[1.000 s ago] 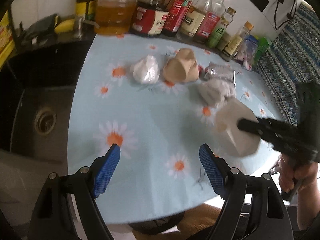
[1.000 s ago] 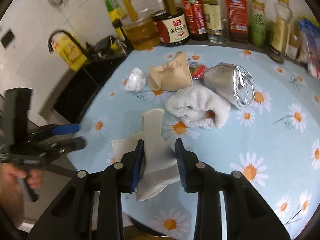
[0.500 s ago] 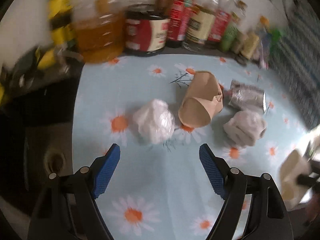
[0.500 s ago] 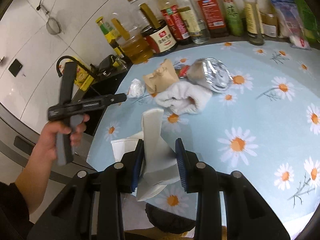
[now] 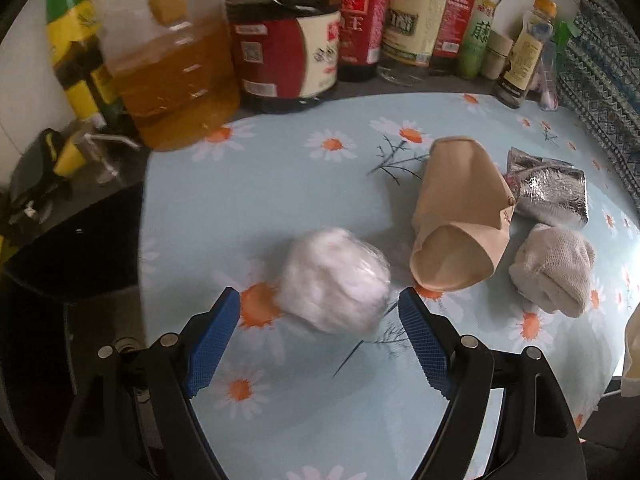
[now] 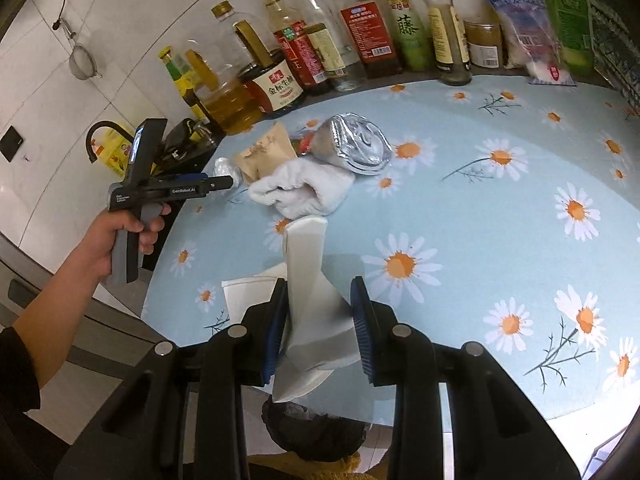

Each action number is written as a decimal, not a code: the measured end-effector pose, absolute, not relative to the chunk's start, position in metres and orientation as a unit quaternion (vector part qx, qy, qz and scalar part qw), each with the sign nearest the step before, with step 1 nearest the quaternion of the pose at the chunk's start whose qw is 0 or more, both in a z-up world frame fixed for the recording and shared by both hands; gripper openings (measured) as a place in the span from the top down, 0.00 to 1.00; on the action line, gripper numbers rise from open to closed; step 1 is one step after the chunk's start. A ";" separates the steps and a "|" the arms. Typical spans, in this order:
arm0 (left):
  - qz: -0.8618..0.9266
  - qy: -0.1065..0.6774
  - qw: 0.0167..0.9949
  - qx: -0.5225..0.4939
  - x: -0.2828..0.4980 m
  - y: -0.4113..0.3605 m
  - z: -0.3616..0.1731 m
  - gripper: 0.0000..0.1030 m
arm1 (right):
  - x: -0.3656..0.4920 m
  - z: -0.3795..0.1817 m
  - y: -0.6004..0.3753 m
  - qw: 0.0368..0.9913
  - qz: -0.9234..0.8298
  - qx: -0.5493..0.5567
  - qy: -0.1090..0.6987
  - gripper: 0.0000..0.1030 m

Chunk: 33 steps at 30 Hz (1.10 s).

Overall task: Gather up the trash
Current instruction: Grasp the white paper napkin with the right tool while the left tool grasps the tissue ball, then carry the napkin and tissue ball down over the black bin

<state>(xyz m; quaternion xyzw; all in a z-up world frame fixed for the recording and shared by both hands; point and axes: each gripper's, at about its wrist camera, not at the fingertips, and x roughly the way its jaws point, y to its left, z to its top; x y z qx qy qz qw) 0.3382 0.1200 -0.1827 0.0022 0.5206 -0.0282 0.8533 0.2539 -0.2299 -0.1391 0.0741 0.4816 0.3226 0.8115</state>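
Observation:
My left gripper (image 5: 319, 322) is open, its blue pads on either side of a crumpled white plastic wad (image 5: 334, 280) on the daisy-print table; it also shows from the side in the right wrist view (image 6: 228, 181). Right of the wad lie a crushed brown paper cup (image 5: 460, 216), a silver foil bag (image 5: 550, 194) and a balled white cloth (image 5: 554, 270). My right gripper (image 6: 319, 312) is shut on a flattened white paper cup (image 6: 310, 280), held above the table's near edge. The cloth (image 6: 304, 190), foil bag (image 6: 356, 146) and brown cup (image 6: 264, 152) lie beyond it.
A row of sauce and oil bottles (image 5: 288, 52) lines the back of the table (image 5: 224, 200). A dark sink counter (image 5: 72, 240) is on the left. A black-lined bin (image 6: 316, 432) sits below the table edge under my right gripper. A patterned cloth (image 5: 608, 52) is at right.
My left gripper has moved forward across the table until its open pads bracket the white wad. My right gripper has drawn back and up with the white cup still held.

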 end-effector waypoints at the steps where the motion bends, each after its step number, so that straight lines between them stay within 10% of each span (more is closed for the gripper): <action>1: -0.034 0.519 0.854 0.002 0.340 0.119 -0.184 0.23 | 0.254 -0.140 -0.231 0.811 0.320 0.075 0.483 0.68; 8: -0.048 0.513 0.857 0.000 0.353 0.127 -0.184 0.48 | 0.256 -0.145 -0.231 0.811 0.316 0.083 0.486 0.68; 33: -0.092 0.466 0.876 -0.080 0.226 0.093 -0.132 0.52 | 0.224 -0.125 -0.227 0.825 0.325 0.103 0.452 0.67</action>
